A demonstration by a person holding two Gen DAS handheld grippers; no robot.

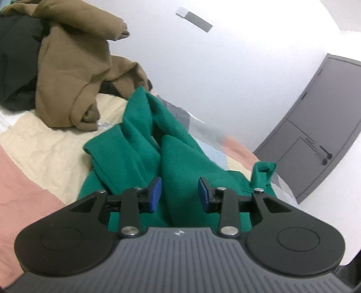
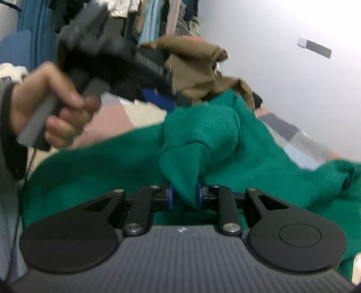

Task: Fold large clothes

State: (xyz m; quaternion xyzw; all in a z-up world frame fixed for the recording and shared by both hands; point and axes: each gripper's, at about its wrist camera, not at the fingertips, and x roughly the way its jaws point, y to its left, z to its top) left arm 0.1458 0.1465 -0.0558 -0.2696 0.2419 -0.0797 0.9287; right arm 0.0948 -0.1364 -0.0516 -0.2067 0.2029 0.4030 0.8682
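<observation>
We find the task item, a large green fleece garment (image 1: 180,157), lying rumpled on the bed, spread over a patchwork bedcover of cream, pink and pale blue panels (image 1: 45,139). Its cloth is thick and matte, bunched into tall ridges and deep folds, with a small looped tab standing up at its right edge.

In the left wrist view, the left gripper (image 1: 179,195) hovers low over the garment. Its blue pads (image 1: 155,193) stand apart, with a ridge of green cloth rising between them; we see no pad pressing on it, so we record this gripper as open. Far left lies a crumpled brown fleece garment (image 1: 74,74) against a dark garment (image 1: 15,63). Only this view shows the grey door (image 1: 315,139) at the right.

In the right wrist view, the right gripper (image 2: 184,195) has its blue pads drawn close on a hanging fold of the green garment; we record it as gripping that fold. Only this view shows the person's left hand (image 2: 52,106) grasping the handle of the left gripper, blurred, above the garment at the far left, and a rail of hanging clothes (image 2: 158,15) beyond. The brown garment appears behind the green one here. A white wall (image 2: 293,90) closes the right side.
</observation>
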